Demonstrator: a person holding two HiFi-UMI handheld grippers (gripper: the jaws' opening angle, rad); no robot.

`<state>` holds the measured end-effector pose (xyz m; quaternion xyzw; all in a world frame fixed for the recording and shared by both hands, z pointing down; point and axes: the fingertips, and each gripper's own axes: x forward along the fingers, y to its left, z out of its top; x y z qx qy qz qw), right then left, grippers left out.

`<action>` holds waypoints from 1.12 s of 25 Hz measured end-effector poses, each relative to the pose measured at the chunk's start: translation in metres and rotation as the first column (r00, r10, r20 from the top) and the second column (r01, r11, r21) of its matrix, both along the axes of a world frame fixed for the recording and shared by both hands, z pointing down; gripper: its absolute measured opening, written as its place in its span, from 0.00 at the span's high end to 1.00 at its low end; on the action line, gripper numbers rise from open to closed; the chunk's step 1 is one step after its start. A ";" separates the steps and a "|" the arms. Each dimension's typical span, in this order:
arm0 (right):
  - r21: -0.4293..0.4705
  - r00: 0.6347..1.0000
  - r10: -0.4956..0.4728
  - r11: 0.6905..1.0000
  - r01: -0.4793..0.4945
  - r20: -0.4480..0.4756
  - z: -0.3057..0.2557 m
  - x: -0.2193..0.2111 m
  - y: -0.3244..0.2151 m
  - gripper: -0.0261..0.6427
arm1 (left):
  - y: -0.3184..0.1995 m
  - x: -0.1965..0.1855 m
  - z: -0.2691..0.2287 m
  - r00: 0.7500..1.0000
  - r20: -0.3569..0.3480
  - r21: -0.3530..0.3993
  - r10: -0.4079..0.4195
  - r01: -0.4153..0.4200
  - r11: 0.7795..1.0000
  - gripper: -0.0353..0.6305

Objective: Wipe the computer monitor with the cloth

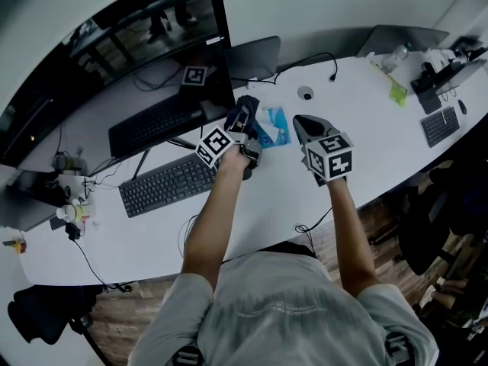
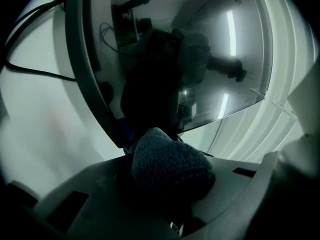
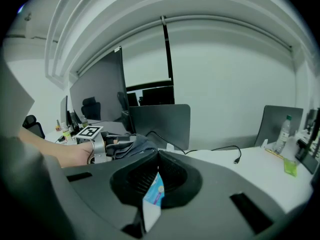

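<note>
While your left claw point(image 2: 169, 156) pinches the bunched dark cloth point(image 2: 170, 166), it sits just beside the lower edge of the monitor point(image 2: 220, 59), so the wiping step looks about to begin (whether cloth meets glass, I cannot tell). Your next move calls for pressing the cloth flat and sweeping across. Your right claw point(image 3: 157, 159), over the table point(image 1: 366, 128), is pressed onto a blue-and-white packet point(image 3: 154, 196).

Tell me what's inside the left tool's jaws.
A bunched dark cloth, clamped in the left tool. It covers the jaw tips, so its depth cannot be seen.
</note>
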<state>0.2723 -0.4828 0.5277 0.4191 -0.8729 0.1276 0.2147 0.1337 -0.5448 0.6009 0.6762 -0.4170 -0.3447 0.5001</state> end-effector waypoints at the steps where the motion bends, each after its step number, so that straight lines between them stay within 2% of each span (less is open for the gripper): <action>1: 0.003 1.000 0.000 1.000 0.000 0.002 -0.002 -0.001 0.000 0.96 | 0.000 0.000 -0.007 1.000 -0.012 0.009 -0.010 0.010 1.000 0.87; 5: 0.022 1.000 0.005 1.000 -0.006 0.019 -0.011 -0.004 0.000 0.96 | 0.000 -0.002 -0.040 0.998 -0.036 0.055 -0.046 0.048 0.997 0.87; 9: 0.032 0.999 0.025 0.999 -0.026 0.034 -0.020 0.001 0.000 0.96 | 0.001 -0.001 -0.074 0.999 0.001 0.097 -0.048 0.047 0.994 0.87; 12: 0.037 0.998 0.039 0.999 -0.041 0.050 -0.028 0.004 0.000 0.96 | 0.002 -0.001 -0.103 0.998 -0.002 0.138 -0.055 0.054 0.989 0.87; 16: 0.060 0.997 0.049 0.997 -0.053 0.059 -0.040 0.006 0.002 0.96 | 0.003 -0.002 -0.147 0.997 -0.018 0.202 -0.070 0.072 0.977 0.87; 21: 0.063 0.995 0.058 0.996 -0.063 0.086 -0.054 0.003 0.006 0.96 | 0.005 -0.003 -0.188 0.996 0.018 0.260 -0.090 0.082 0.962 0.87; 28: 0.087 0.993 0.037 0.995 -0.046 0.109 -0.085 -0.008 0.008 0.96 | 0.010 -0.005 -0.250 0.994 -0.027 0.324 -0.107 0.110 0.940 0.87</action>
